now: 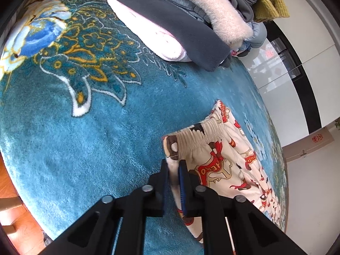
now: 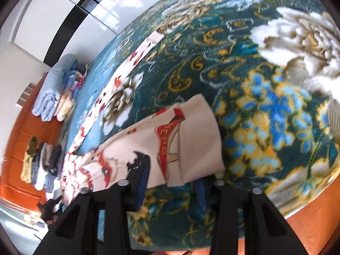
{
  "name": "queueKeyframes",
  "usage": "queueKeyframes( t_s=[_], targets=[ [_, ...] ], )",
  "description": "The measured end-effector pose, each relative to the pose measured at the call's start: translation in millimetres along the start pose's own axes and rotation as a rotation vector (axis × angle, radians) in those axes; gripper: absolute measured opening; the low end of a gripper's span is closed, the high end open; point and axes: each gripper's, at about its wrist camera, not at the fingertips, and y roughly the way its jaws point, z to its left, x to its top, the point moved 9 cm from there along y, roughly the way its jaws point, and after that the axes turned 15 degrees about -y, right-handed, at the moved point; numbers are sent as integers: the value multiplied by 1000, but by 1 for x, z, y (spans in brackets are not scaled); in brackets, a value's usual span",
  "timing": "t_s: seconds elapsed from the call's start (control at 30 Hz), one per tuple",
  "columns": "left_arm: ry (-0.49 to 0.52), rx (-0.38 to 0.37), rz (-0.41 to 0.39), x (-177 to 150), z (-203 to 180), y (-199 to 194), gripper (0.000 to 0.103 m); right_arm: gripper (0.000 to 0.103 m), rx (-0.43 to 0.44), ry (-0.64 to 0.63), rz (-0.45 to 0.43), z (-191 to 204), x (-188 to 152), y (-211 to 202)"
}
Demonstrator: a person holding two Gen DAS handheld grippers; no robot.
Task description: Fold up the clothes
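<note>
Cream printed pants [image 1: 225, 159] with red and brown figures lie on a teal floral blanket [image 1: 89, 127]. My left gripper [image 1: 173, 165] is shut on the pants' side edge just below the elastic waistband [image 1: 197, 135]. In the right wrist view the pants [image 2: 170, 136] stretch away across the blanket [image 2: 265, 106]; a leg end drapes over my right gripper [image 2: 170, 170]. Its fingers stand wide apart, the left finger [image 2: 142, 170] showing, the right one hidden under the cloth.
A pile of folded clothes [image 1: 180, 14] in dark grey, pink and mustard sits at the far side of the blanket. Rolled blue bedding [image 2: 53, 89] and stacked clothes [image 2: 42, 163] lie by an orange wooden headboard [image 2: 19, 140]. White wardrobe doors [image 1: 297, 53] stand beyond.
</note>
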Motion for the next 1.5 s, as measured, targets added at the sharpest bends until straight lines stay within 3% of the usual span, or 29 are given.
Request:
queueKeyframes(
  t_s=[0.03,0.07,0.4,0.6,0.7,0.97,1.17,1.27,1.33,1.37,1.4,1.43,1.47,1.5],
  targets=[
    [-19,-4,5,1,1,0,6,9,-3,20,4,-2,3,2],
    [-37,-8,11,1,1,0,5,7,17,36,-8,0,8,2],
    [-198,-126,44,10,-58,-20,4,6,277,171,-240,19,96,-30],
    [-290,-199,63,17,-97,-34,4,5,327,197,-296,27,169,-14],
    [-278,-157,57,26,-117,-10,4,5,296,230,-275,24,208,7],
    [-232,-36,38,49,-163,54,4,5,108,298,-39,22,279,113],
    [-96,81,15,58,-171,103,5,6,-18,302,52,16,299,176],
    [-8,128,9,58,-174,125,7,7,-29,331,72,10,298,199],
    [39,112,20,54,-177,127,10,7,-9,323,64,9,298,204],
    [57,97,26,52,-178,125,13,10,5,311,58,9,298,204],
    [75,81,32,50,-179,124,25,14,17,292,46,11,299,200],
    [92,62,34,47,-179,119,36,29,32,266,20,13,302,192],
    [113,47,24,45,-179,110,40,42,48,239,-10,14,304,183],
    [134,35,11,43,-178,102,44,43,52,210,-45,13,305,170]
  ],
)
